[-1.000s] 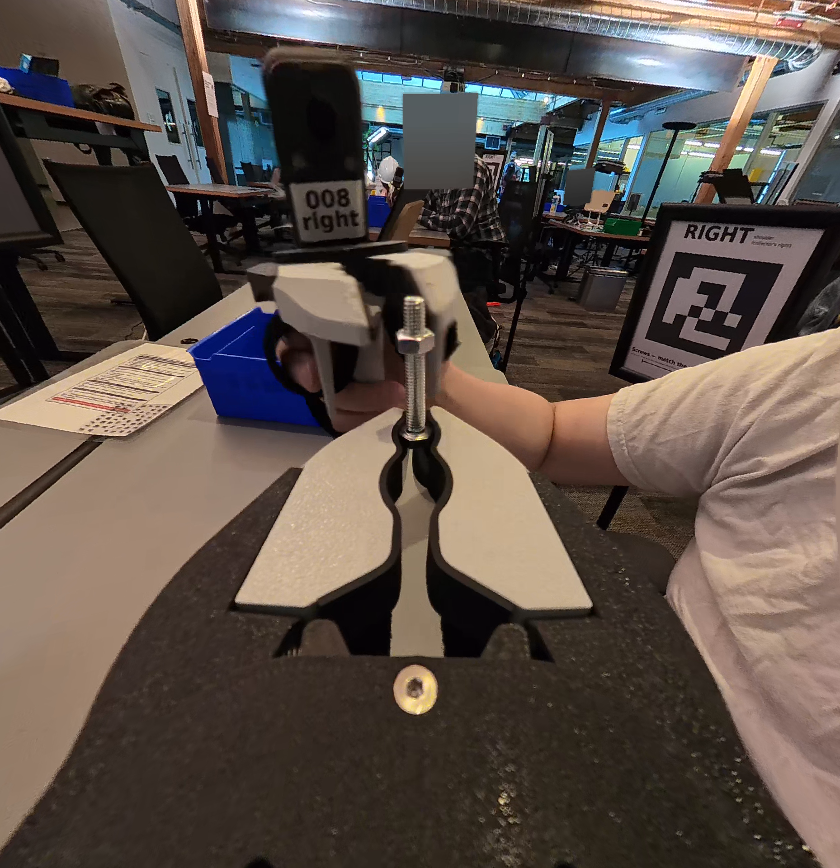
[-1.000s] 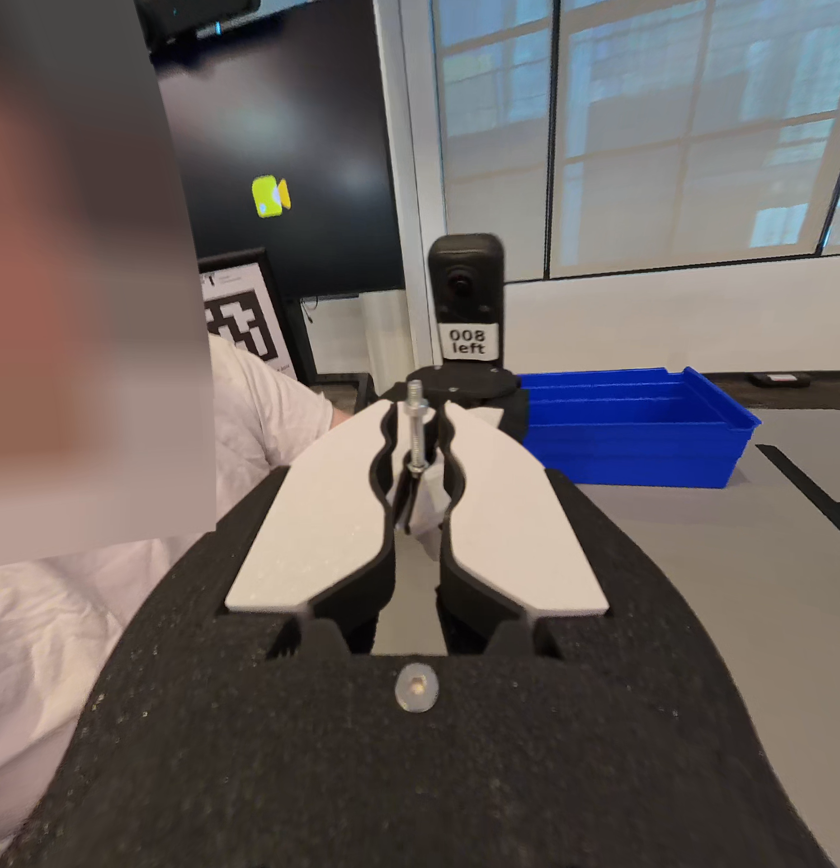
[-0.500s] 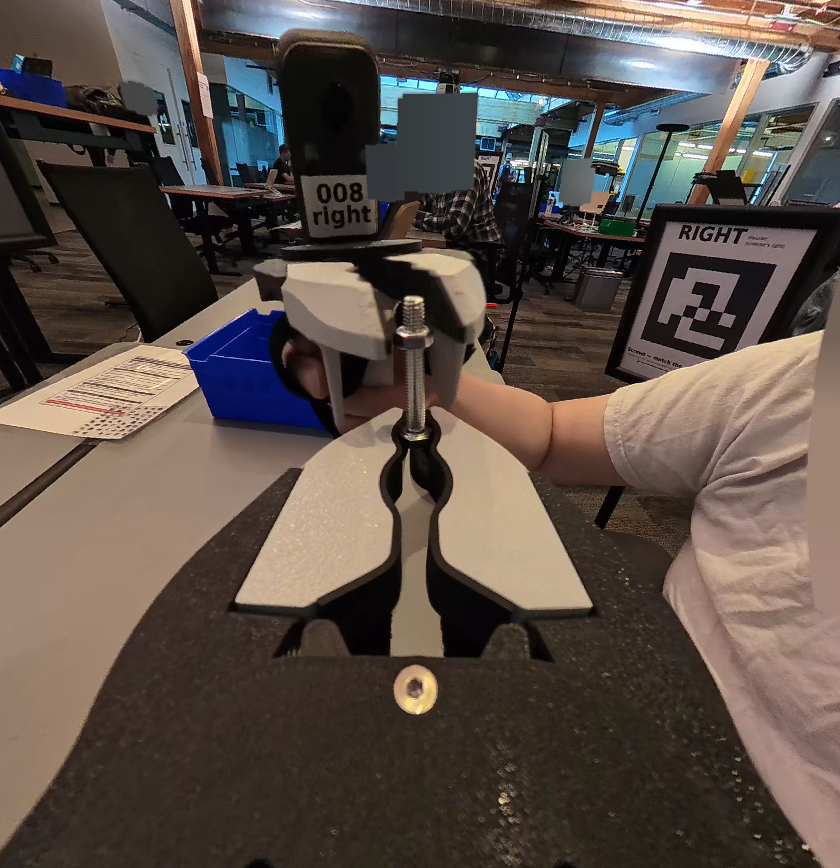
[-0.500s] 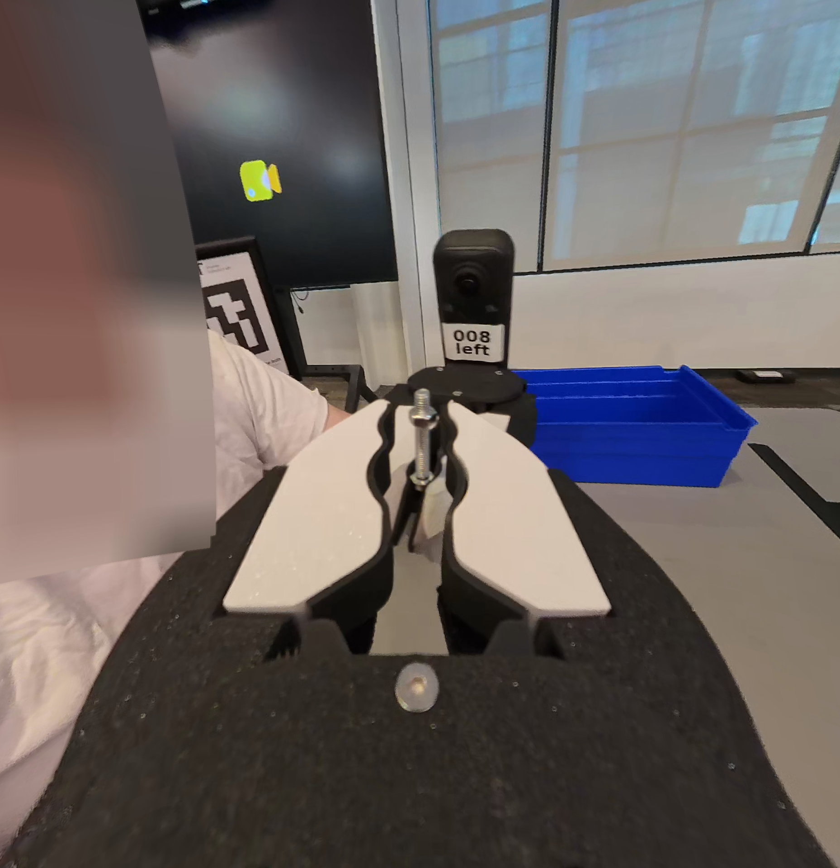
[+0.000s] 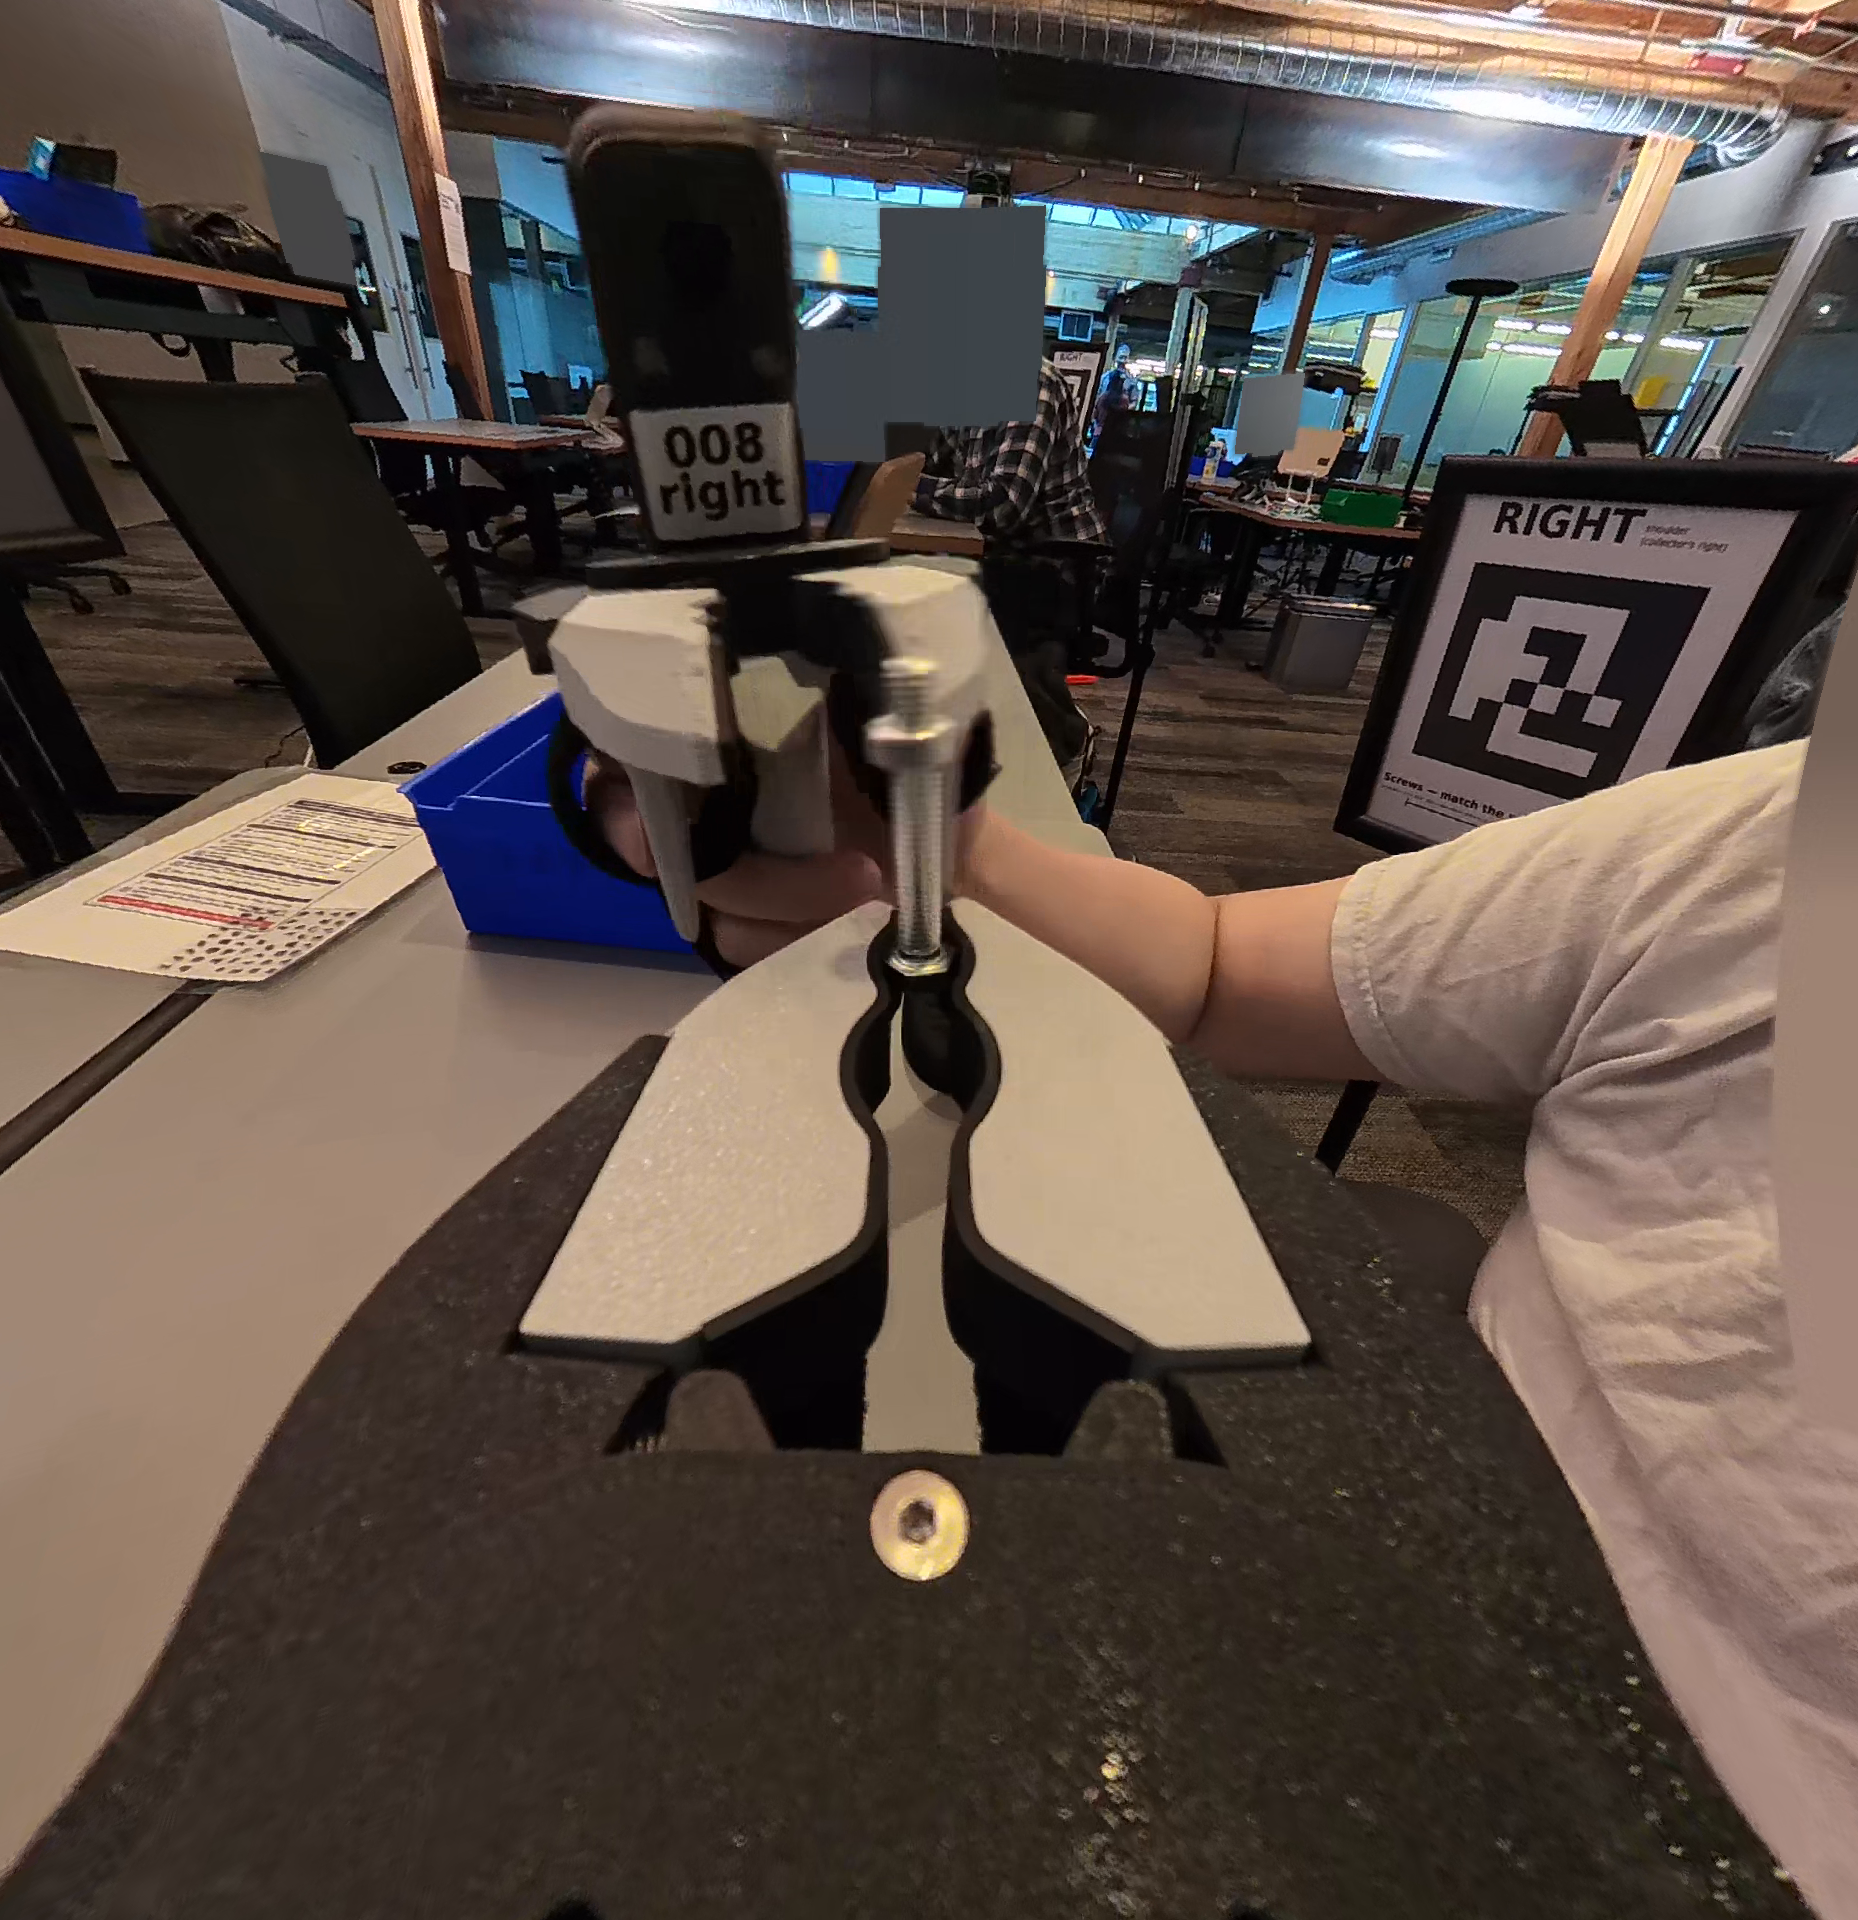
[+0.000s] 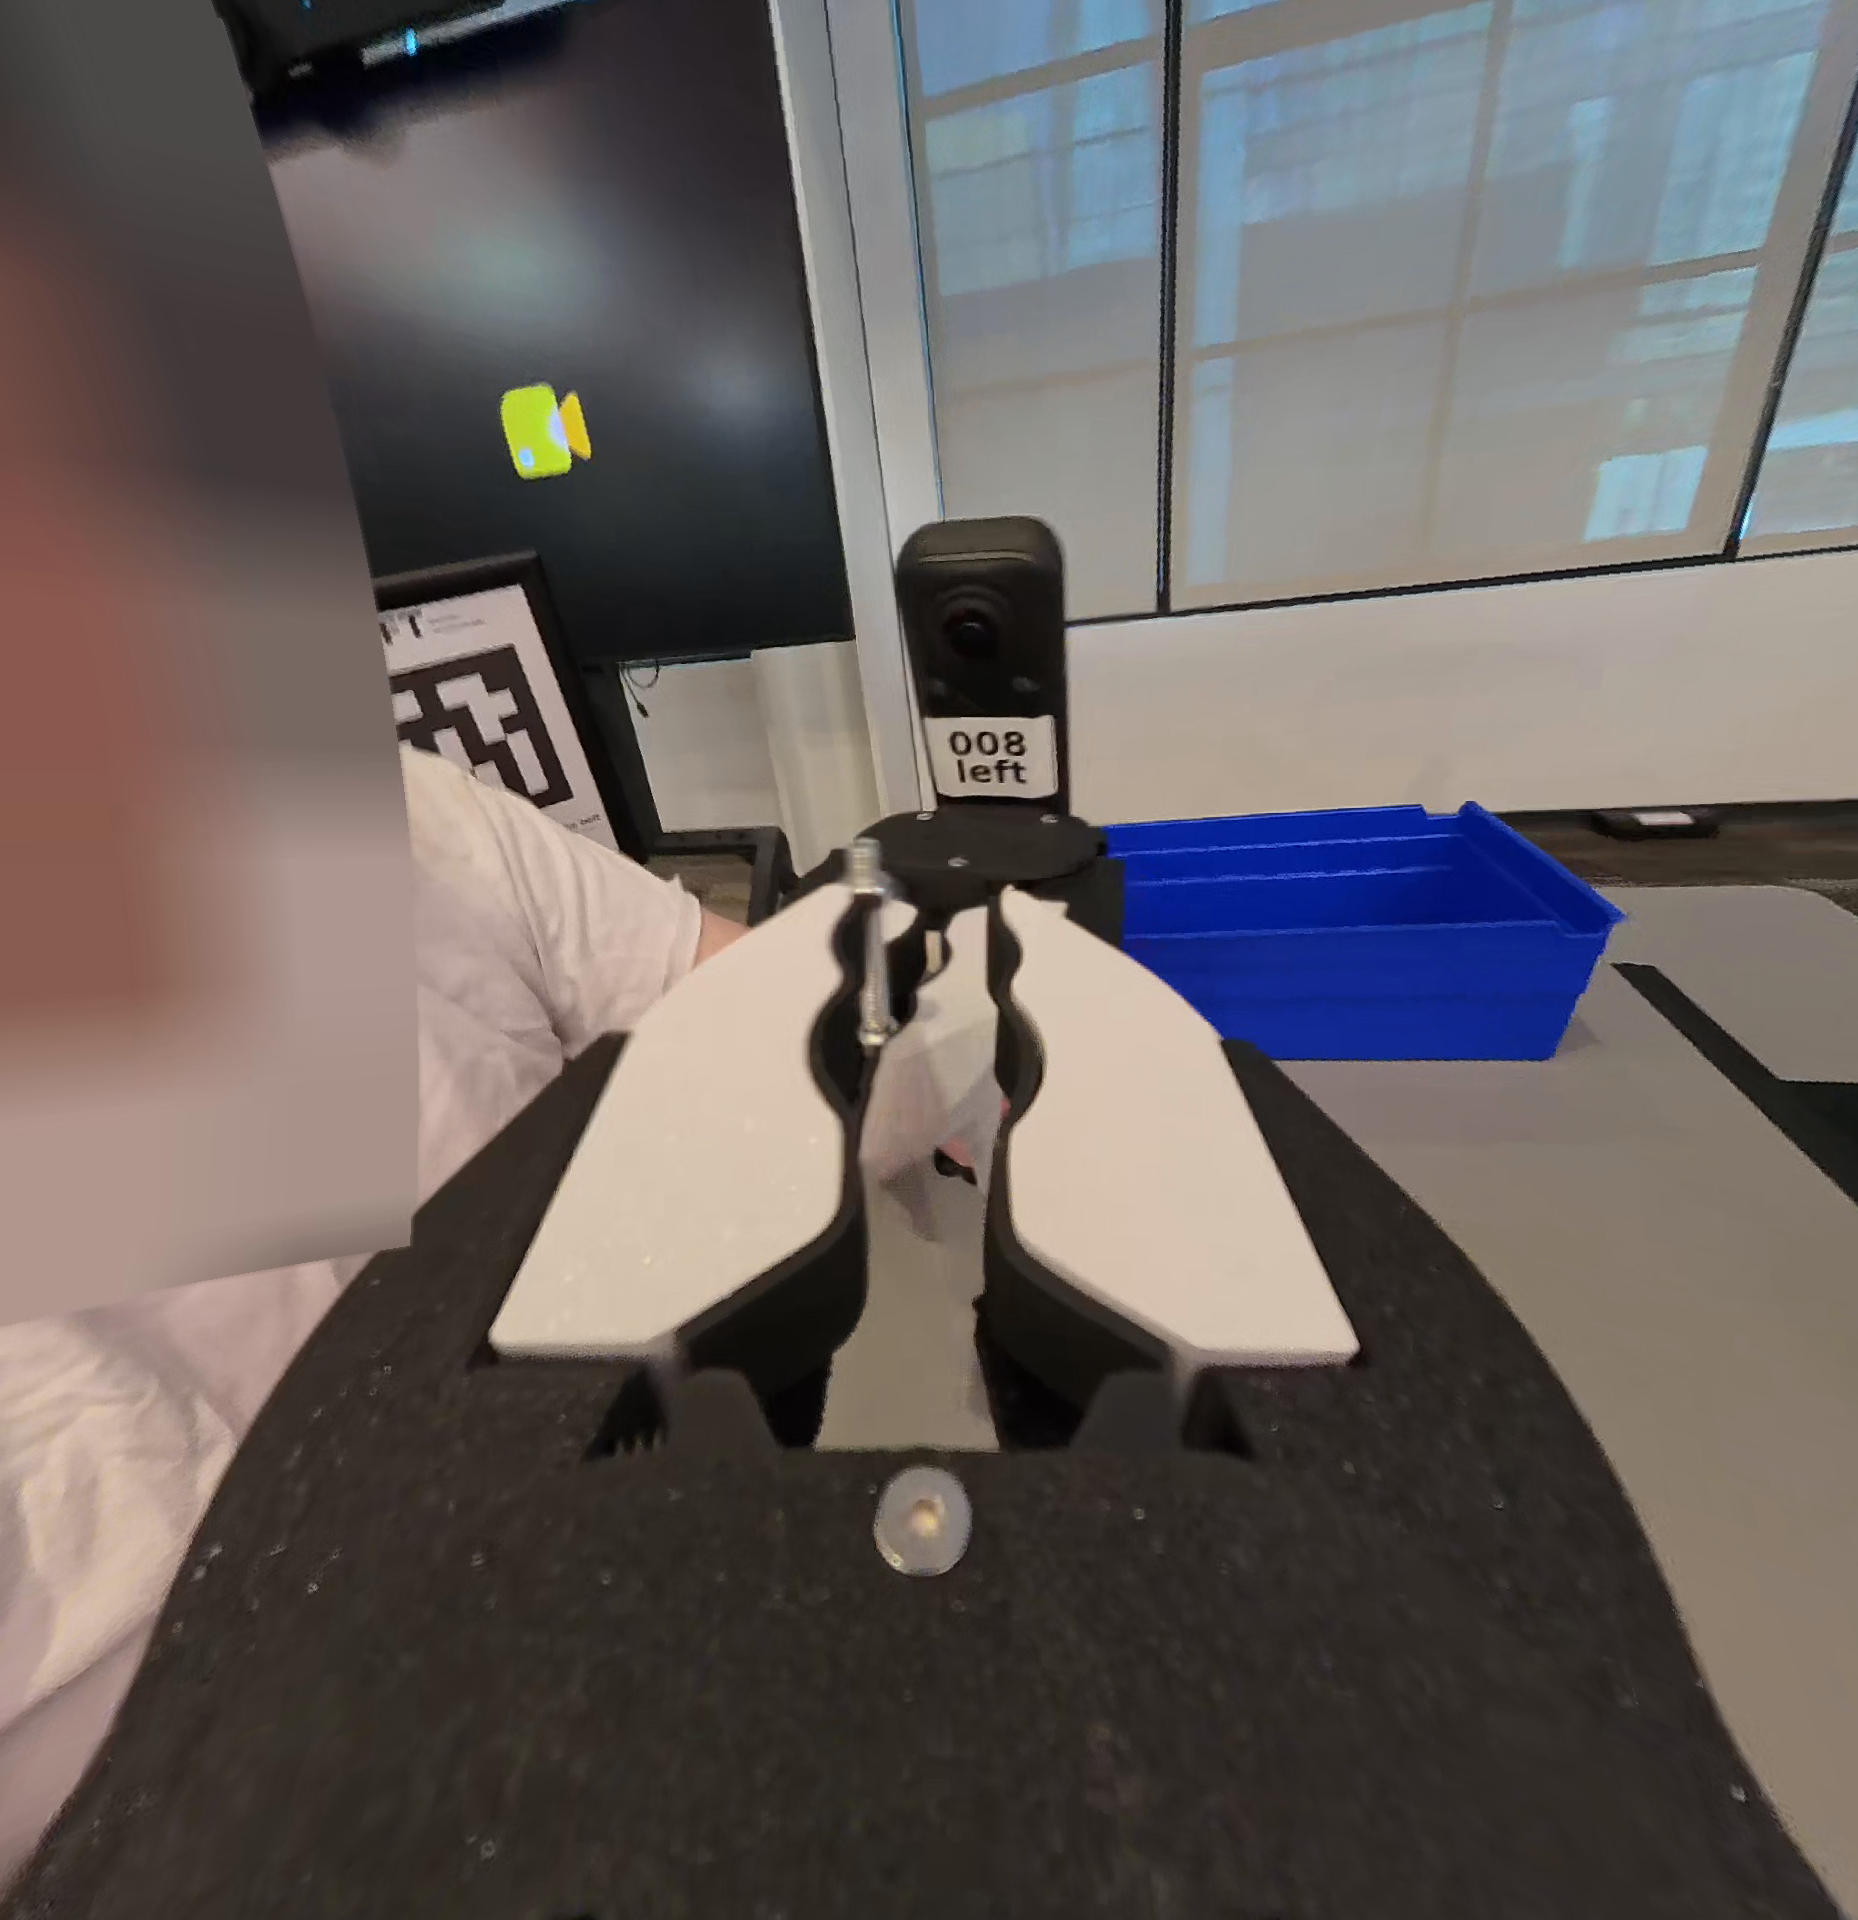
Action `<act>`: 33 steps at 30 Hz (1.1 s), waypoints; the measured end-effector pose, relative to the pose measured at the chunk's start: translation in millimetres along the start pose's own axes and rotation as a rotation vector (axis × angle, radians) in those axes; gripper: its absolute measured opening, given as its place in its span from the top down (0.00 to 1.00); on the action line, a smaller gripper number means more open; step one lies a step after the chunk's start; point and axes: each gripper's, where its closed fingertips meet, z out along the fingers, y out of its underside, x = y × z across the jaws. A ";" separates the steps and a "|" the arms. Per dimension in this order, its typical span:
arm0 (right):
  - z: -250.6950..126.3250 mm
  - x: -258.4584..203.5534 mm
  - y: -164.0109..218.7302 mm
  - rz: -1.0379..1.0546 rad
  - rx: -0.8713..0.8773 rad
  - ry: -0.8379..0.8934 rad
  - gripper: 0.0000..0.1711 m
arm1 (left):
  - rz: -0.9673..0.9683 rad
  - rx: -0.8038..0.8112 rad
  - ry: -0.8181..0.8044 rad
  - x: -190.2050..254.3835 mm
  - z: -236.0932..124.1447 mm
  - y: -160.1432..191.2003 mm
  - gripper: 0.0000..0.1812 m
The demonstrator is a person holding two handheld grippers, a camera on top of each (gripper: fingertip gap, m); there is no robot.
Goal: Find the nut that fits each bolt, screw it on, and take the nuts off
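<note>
Left wrist view: bolt [image 5: 917,831] upright at tips of left gripper [image 5: 920,961], head down between them. Nut [image 5: 912,740] near bolt's top. Right gripper [image 5: 790,717] directly behind bolt, facing it. Bin [image 5: 509,852] on table [image 5: 281,1122], behind and left. Paper sheet [image 5: 218,873] left of bin. Framed sign [image 5: 1590,644] off table, right.

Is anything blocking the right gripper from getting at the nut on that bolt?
Nothing visible. The left gripper holds the bolt upright by its head, the nut sits near its top, and the right gripper has its open fingers right beside the nut.
</note>
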 end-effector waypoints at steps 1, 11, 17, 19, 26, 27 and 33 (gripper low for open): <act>-5.9 4.8 -3.5 0.012 0.026 0.013 0.89 | 0.000 0.001 0.002 0.3 -0.6 -0.7 0.97; 0.5 -1.4 0.7 -0.027 -0.019 0.009 0.88 | 0.004 0.003 0.007 1.9 0.5 -0.7 0.98; 0.1 -8.7 -2.9 -0.038 -0.011 -0.019 0.86 | 0.003 -0.001 0.003 1.7 -0.2 -1.4 0.98; 9.2 -10.5 2.6 -0.066 -0.045 0.002 0.86 | -0.002 0.000 0.007 1.8 0.4 -0.8 0.98; -9.1 4.4 -5.6 0.004 0.028 0.017 0.89 | 0.010 0.001 0.001 2.9 -0.4 -2.6 0.97; -6.0 -0.7 -5.1 -0.003 0.018 -0.002 0.88 | 0.008 0.001 0.003 3.1 -0.4 -2.6 0.98; 6.6 -7.1 1.5 -0.036 -0.022 -0.005 0.87 | 0.003 -0.009 0.010 3.6 2.4 1.6 0.98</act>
